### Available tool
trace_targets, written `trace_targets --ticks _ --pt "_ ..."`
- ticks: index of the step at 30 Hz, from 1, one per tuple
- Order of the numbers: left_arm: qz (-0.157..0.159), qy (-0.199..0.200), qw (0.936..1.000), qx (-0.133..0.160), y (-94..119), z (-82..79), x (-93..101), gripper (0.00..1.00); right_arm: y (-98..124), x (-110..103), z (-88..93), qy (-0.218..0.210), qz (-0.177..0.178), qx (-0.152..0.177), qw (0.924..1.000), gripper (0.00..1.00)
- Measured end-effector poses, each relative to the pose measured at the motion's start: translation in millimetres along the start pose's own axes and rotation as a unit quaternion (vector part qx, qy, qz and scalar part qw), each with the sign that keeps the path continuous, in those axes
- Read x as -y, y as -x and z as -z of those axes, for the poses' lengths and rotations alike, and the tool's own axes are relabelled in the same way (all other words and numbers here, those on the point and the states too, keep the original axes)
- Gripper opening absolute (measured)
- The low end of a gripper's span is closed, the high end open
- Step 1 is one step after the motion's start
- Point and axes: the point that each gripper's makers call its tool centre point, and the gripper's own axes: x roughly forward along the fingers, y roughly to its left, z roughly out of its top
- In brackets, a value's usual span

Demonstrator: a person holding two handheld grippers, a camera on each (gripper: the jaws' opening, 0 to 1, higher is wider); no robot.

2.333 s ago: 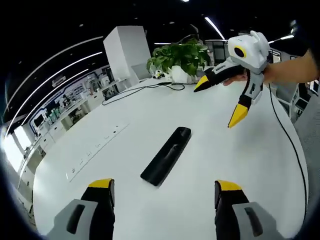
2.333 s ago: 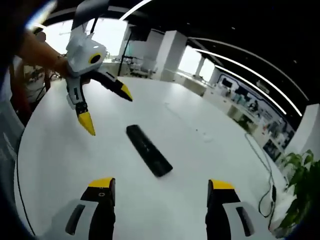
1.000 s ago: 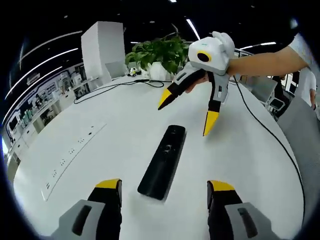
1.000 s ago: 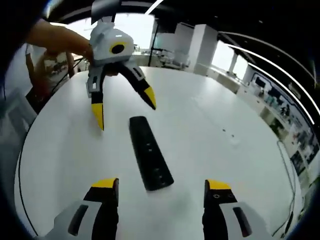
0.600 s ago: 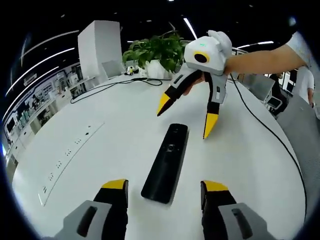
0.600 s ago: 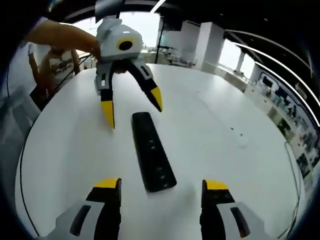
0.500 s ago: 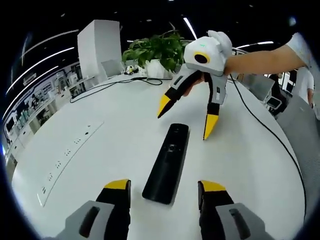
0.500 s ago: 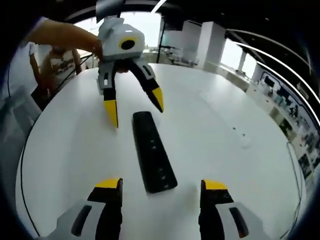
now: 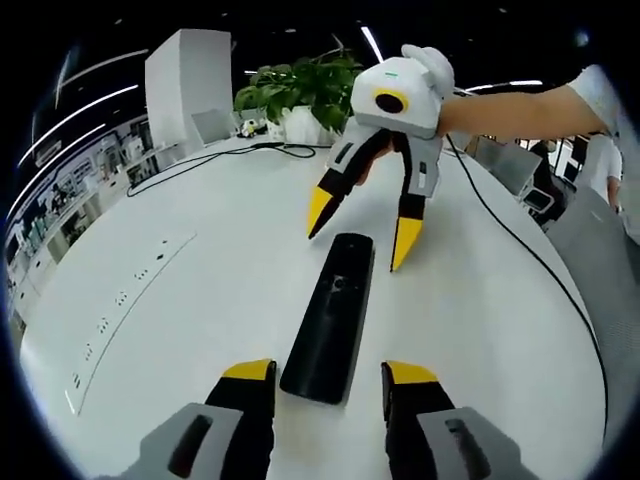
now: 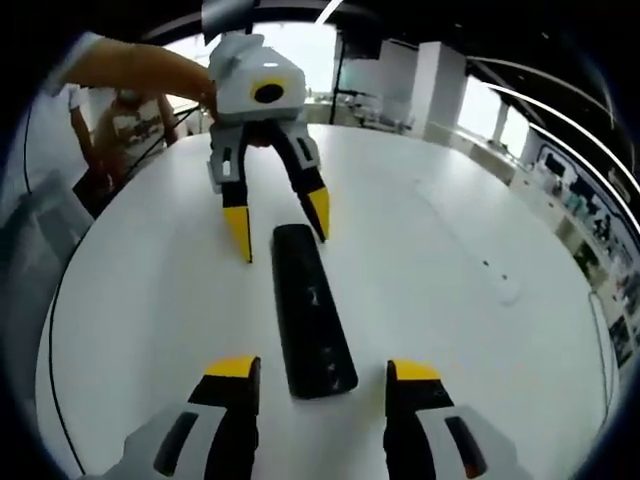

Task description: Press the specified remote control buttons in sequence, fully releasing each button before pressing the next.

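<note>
Remote control: a long black bar lying flat on the white table; it runs lengthwise away from the camera in both views. In the right gripper view it shows as remote control, its face up, with a few small pale marks along the face; individual buttons cannot be read.

Left gripper: jaws apart, yellow tips on either side of the near end of the remote, not seen touching it. In the right gripper view the same tool appears at the far end as left gripper, held by a hand, its two yellow tips spread just beyond the remote's far end, one tip on each side.

Right gripper: jaws apart, bracketing the near end of the remote in its own view; contact not evident. In the left gripper view it is seen as right gripper, white body, black jaws, yellow tips spread over the far end of the remote.

Table: white, round-edged, glossy.

Socket strip: a long recessed strip set into the table surface, well apart from the remote.

Cable: dark, trailing over the far part of the table.

Potted plant: green leaves, at the far edge of the table behind the right gripper.

Background: an open office with ceiling light strips.
</note>
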Motion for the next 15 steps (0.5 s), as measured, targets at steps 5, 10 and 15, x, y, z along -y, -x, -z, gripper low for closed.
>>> trace_targets --ticks 5,10,15 --pt "0.002 -0.005 1.0 0.0 0.4 -3.1 0.8 0.39 1.2 -3.6 -0.3 0.004 -0.011 -0.002 0.9999 0.39" --pt "0.005 -0.006 0.9999 -0.006 -0.9 -5.7 0.7 0.38 2.3 -2.6 0.9 0.006 -0.019 -0.002 0.9998 0.3" --pt "0.008 -0.011 0.9998 -0.013 -2.0 -5.6 -2.7 0.33 3.2 -0.8 1.6 0.009 -0.02 -0.004 0.9998 0.23"
